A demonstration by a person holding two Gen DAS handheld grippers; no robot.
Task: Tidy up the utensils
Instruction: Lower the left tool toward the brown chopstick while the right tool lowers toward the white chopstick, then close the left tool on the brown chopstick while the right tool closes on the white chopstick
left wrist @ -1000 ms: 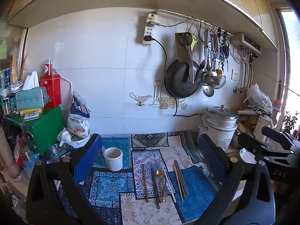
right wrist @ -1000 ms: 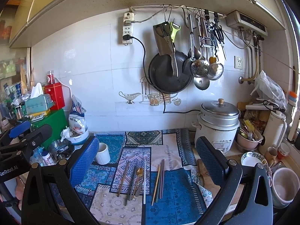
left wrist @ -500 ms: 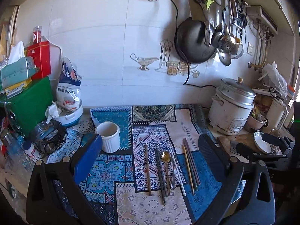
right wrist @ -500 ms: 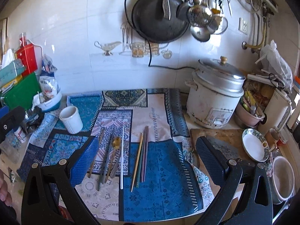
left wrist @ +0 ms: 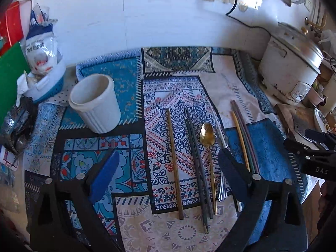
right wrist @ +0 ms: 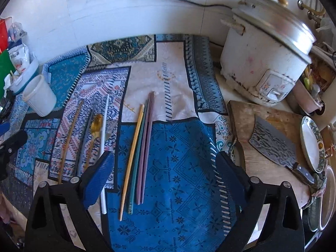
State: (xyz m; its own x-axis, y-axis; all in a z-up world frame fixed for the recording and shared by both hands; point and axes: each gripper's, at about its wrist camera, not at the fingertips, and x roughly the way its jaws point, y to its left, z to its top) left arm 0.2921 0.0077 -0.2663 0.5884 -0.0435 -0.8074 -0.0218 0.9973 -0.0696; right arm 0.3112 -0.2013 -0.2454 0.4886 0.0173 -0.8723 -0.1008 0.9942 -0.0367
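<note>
Left gripper [left wrist: 168, 174]: jaws wide, closing, grasping nothing, above the mat. Right gripper [right wrist: 164, 174]: likewise. Between the left jaws lay one wooden chopstick [left wrist: 174, 161], one dark pair [left wrist: 198, 168] and one gold spoon [left wrist: 208, 138]. Four coloured chopsticks [right wrist: 139, 149] and one white one [right wrist: 104, 138] lay under the right. One white cup [left wrist: 94, 103] stood upright, farther left. One rice cooker [right wrist: 264, 63] stood at the far right.

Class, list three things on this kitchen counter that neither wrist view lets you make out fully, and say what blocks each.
1. Silver utensil beside the gold spoon, left wrist view: the dark finger covers its middle.
2. White ribbed cup: its bottom is out of sight in both views.
3. White rice cooker, right wrist view: motion blur smears its lid.
</note>
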